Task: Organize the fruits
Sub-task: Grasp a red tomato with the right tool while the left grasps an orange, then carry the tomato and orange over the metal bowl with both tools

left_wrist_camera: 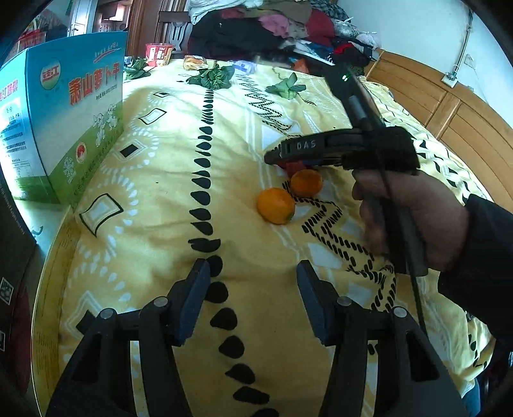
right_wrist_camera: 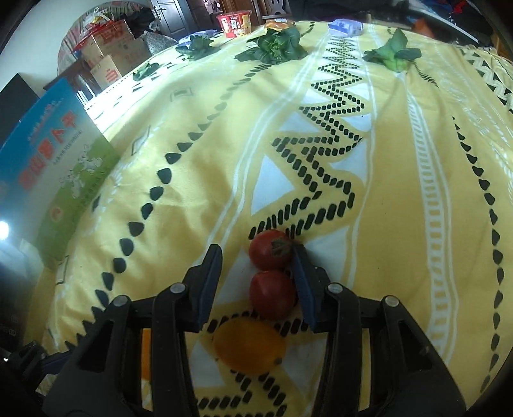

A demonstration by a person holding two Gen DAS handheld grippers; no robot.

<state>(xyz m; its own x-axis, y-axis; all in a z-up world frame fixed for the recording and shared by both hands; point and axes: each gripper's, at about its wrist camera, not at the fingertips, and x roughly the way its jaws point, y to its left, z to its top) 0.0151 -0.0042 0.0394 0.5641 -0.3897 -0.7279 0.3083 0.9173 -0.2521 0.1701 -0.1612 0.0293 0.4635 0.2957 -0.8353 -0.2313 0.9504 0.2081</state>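
Two red tomatoes [right_wrist_camera: 272,272] lay touching, one behind the other, on the yellow patterned bedspread [right_wrist_camera: 384,192], with an orange [right_wrist_camera: 250,348] just nearer. Only the right wrist view showed the tomatoes clearly, lying between the fingers of the right gripper [right_wrist_camera: 256,282], against the inner face of the right-hand one. The left finger stood clear of them, so those tongs were parted and held nothing.

The left wrist view gave the wider picture: two oranges [left_wrist_camera: 290,195] side by side in the middle of the bedspread [left_wrist_camera: 160,224], a scrap of red half hidden under the right gripper [left_wrist_camera: 272,157] beyond them. A hand [left_wrist_camera: 407,218] in a dark sleeve gripped its handle from the right, the tool angled down and leftward over the fruit. The left gripper [left_wrist_camera: 253,298] hung nearer over bare cloth, jaws apart and empty.

A blue and green printed carton [left_wrist_camera: 64,122] stood at the left edge. Leafy greens [right_wrist_camera: 275,45] lay along the far side, before a heap of clothes [left_wrist_camera: 272,25].
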